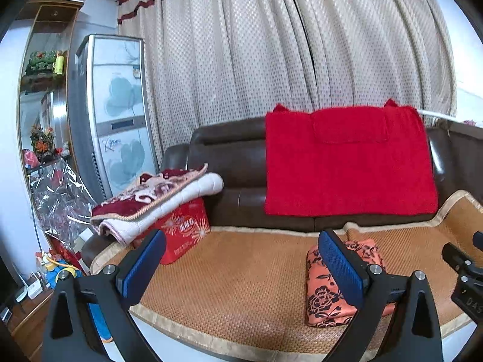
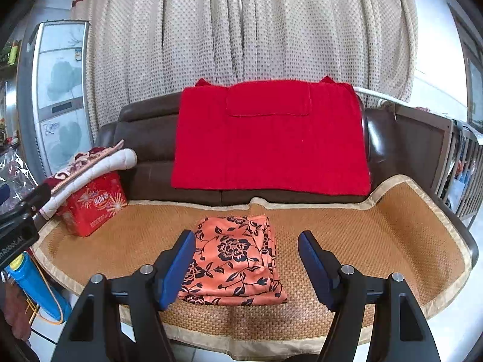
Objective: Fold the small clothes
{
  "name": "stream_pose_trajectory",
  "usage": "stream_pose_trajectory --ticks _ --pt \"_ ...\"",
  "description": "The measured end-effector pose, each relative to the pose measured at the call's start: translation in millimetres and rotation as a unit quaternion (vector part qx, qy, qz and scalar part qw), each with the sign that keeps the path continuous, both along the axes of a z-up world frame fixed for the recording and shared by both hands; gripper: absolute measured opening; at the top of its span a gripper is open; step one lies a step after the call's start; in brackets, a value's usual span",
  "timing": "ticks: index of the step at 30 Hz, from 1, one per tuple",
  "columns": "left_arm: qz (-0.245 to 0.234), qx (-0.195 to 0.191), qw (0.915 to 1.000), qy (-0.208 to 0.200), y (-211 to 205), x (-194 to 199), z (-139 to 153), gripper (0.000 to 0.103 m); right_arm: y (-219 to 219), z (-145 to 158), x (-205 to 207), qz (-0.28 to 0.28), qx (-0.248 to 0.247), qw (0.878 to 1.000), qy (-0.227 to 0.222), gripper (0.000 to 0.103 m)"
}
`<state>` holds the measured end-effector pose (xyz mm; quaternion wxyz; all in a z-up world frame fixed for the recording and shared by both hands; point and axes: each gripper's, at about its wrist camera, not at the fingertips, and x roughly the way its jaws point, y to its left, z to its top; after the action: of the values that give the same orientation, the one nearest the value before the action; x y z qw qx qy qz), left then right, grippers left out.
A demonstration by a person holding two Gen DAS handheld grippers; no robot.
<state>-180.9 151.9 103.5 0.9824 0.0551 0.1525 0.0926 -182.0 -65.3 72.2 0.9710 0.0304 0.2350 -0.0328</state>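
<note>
Both grippers spread, empty; folded floral garment (image 2: 235, 261) beyond right gripper (image 2: 246, 261).

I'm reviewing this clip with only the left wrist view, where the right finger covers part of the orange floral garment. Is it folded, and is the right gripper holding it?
Observer: The right wrist view shows the orange floral garment whole, a folded rectangle lying flat on the woven mat.
Operator: And the right gripper?
Observer: The right gripper is open, its fingers on either side of the garment with nothing between them.
Operator: Anything past the sofa's right end?
Observer: A wooden slatted rail stands there.
</note>
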Motion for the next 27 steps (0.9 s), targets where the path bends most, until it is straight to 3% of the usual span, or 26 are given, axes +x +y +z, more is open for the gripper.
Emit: stream_pose_trajectory --ticks 27 --pt "-0.026 -0.018 0.9982 -0.051 -8.6 -69.7 56.4 0.103 15.1 41.3 -60.0 0.002 0.000 0.999 -0.036 0.074"
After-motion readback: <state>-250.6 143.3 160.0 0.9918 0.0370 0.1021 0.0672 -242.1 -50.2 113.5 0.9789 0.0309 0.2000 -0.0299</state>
